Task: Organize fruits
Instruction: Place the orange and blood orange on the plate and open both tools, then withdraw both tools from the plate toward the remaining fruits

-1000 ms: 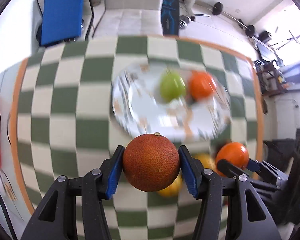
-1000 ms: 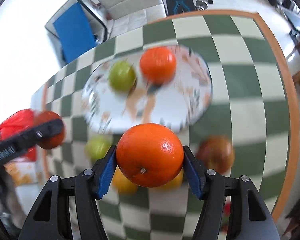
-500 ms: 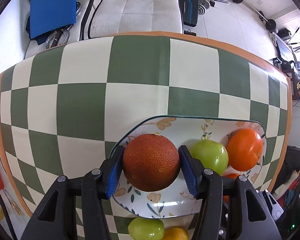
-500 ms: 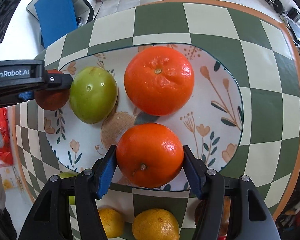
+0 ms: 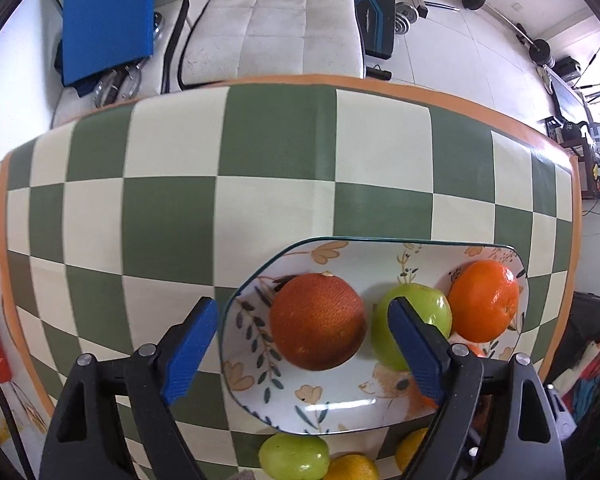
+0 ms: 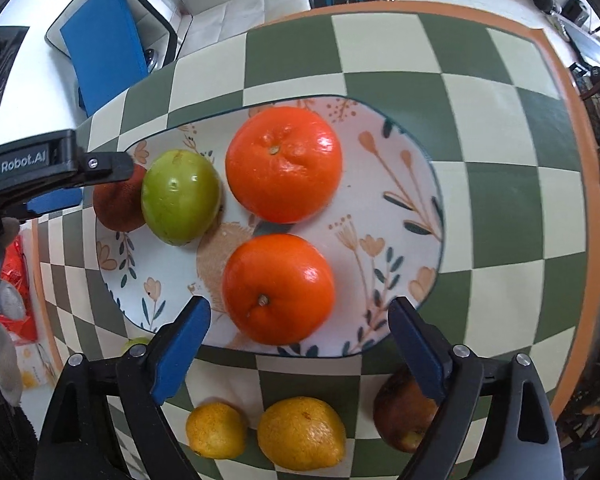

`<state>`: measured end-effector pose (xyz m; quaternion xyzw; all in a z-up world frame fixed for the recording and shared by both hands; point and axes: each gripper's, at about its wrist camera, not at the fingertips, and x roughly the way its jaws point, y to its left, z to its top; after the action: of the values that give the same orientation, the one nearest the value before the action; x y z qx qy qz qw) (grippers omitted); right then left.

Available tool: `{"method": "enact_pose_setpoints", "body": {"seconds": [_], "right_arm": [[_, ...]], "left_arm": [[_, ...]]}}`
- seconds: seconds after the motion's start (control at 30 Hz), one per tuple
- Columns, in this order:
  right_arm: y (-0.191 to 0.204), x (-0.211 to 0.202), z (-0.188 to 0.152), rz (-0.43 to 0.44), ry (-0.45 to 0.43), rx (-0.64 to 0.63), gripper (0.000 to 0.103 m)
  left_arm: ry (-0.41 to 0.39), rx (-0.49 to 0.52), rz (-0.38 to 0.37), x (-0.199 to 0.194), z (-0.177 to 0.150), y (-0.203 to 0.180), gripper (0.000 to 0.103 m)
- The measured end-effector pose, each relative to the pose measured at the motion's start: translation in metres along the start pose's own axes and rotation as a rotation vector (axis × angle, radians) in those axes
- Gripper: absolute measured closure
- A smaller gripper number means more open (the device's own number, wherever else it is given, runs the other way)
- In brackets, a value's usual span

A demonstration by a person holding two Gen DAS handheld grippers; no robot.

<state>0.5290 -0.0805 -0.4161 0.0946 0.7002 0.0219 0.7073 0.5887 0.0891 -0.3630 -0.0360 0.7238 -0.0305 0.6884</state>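
Both pairs of fingers have spread since half a second ago, letting their fruit sit on the plate [image 6: 412, 184].

Checked green-and-cream desk [image 5: 172, 216] fills both views, the flowered plate lying right of centre in the left wrist view. Left gripper [image 5: 300, 344] stands open around the dark red orange [image 5: 318, 320], not touching it. Right gripper [image 6: 300, 344] is likewise open, the released bright orange [image 6: 278, 288] between its fingers. A second orange [image 6: 284, 164] and a green apple [image 6: 180, 196] share the plate. Two yellow fruits [image 6: 300, 432] and a brownish fruit [image 6: 404, 416] lie on the desk at the lower edge.
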Motion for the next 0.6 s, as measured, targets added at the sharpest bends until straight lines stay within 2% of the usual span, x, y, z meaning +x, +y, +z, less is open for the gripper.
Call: {"method": "enact_pose_setpoints", "body": {"seconds": [0.27, 0.6], "right_arm": [[0.005, -0.033, -0.02, -0.066, -0.078, -0.035, 0.01], [0.01, -0.094, -0.056, -0.093, -0.202, -0.057, 0.01]], "left_arm": [[-0.096, 0.025, 0.037, -0.041, -0.039, 0.005, 0.016], [-0.277, 0.026, 0.071, -0.101, -0.119, 0.003, 0.016]]}}
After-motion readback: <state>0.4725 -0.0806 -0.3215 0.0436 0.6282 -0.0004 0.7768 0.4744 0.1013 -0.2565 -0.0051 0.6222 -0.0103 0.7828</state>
